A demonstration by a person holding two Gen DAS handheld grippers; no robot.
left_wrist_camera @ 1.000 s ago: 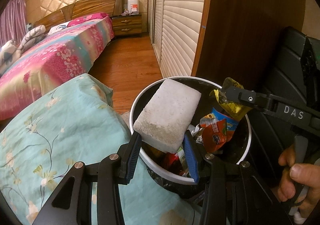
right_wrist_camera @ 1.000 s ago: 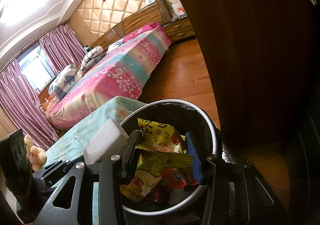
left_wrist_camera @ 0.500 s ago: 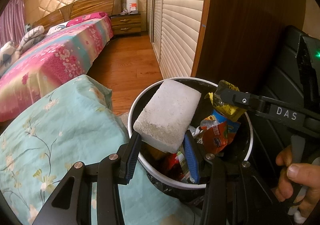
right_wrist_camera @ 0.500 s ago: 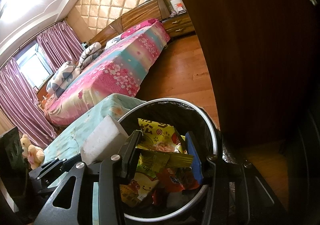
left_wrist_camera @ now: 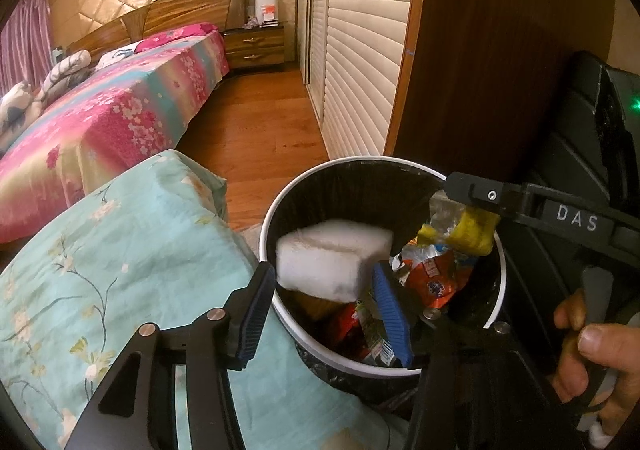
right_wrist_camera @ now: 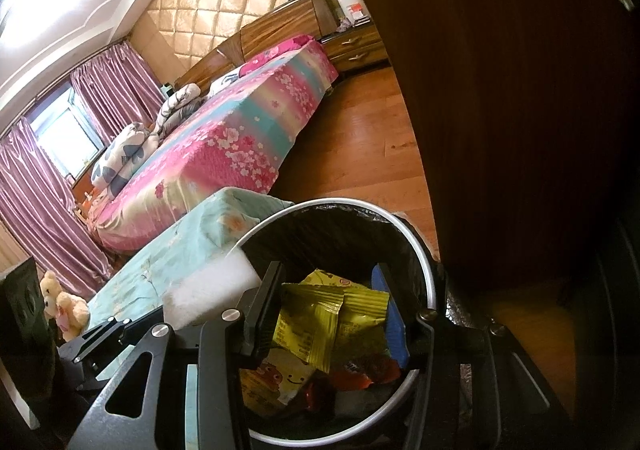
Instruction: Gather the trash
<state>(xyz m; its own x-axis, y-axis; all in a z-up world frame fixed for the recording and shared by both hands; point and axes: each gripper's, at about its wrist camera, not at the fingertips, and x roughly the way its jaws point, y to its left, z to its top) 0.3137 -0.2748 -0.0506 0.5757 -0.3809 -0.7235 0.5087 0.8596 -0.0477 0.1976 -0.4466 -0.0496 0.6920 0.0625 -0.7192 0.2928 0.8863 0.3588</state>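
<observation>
A white-rimmed trash bin (left_wrist_camera: 269,226) with a black liner holds several snack wrappers. A white foam block (left_wrist_camera: 332,262) is inside the bin, blurred, free of my left gripper (left_wrist_camera: 326,310), whose jaws stand open above the near rim. My right gripper (right_wrist_camera: 332,314) is over the bin (right_wrist_camera: 424,270); a yellow wrapper (right_wrist_camera: 320,324) lies between its spread jaws, and I cannot tell if it is gripped. The foam block (right_wrist_camera: 208,290) shows at the bin's left edge. In the left wrist view the right gripper's fingers (left_wrist_camera: 476,190) sit over a yellow wrapper (left_wrist_camera: 472,228).
A teal flowered cushion (left_wrist_camera: 100,270) lies left of the bin. A dark wooden wardrobe panel (left_wrist_camera: 492,50) stands right behind the bin. A pink flowered bed (left_wrist_camera: 100,122) and wooden floor (left_wrist_camera: 256,130) lie beyond. A teddy bear (right_wrist_camera: 64,306) sits at the far left.
My left gripper has opened and the foam block has dropped from it into the bin. The yellow wrapper in my right gripper has sunk lower.
</observation>
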